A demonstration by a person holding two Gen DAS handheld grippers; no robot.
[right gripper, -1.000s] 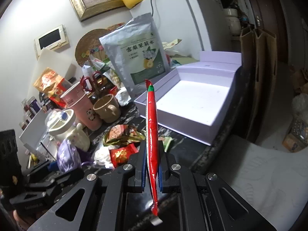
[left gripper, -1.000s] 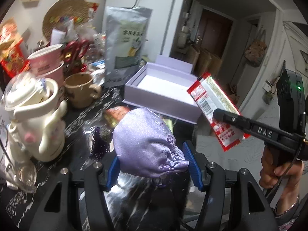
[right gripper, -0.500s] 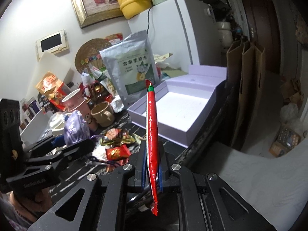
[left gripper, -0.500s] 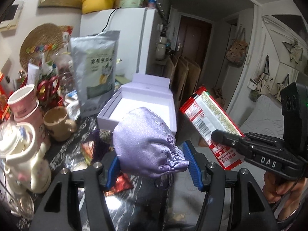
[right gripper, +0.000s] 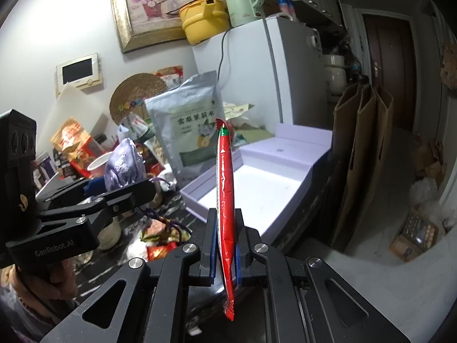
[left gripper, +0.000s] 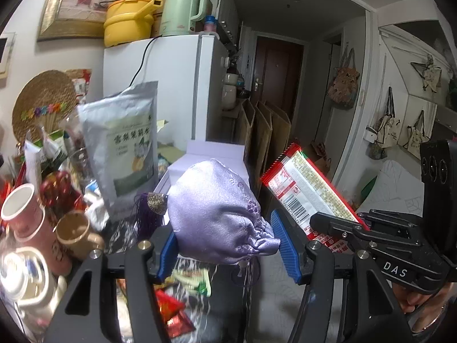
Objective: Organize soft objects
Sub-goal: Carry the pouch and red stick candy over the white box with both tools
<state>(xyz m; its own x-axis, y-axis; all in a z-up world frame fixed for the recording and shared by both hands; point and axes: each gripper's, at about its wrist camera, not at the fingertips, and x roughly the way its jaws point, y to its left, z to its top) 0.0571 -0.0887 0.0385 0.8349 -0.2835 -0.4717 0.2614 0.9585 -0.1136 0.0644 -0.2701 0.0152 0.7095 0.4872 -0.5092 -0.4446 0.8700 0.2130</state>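
My left gripper is shut on a lilac satin drawstring pouch with a dark purple tassel, held in the air above the table. The pouch also shows in the right wrist view. My right gripper is shut on a flat red snack packet held edge-on and upright. That packet shows in the left wrist view, to the right of the pouch. An open lilac box with a white inside lies ahead on the table.
A silver tea bag stands behind the box, next to a white fridge. Cups, a brown mug, a white teapot and loose wrappers crowd the dark table. Cardboard bags lean on the right.
Both grippers have risen and tilted up with their loads still held. The box and table have dropped lower in both views; the left gripper now stands closer to the right one.
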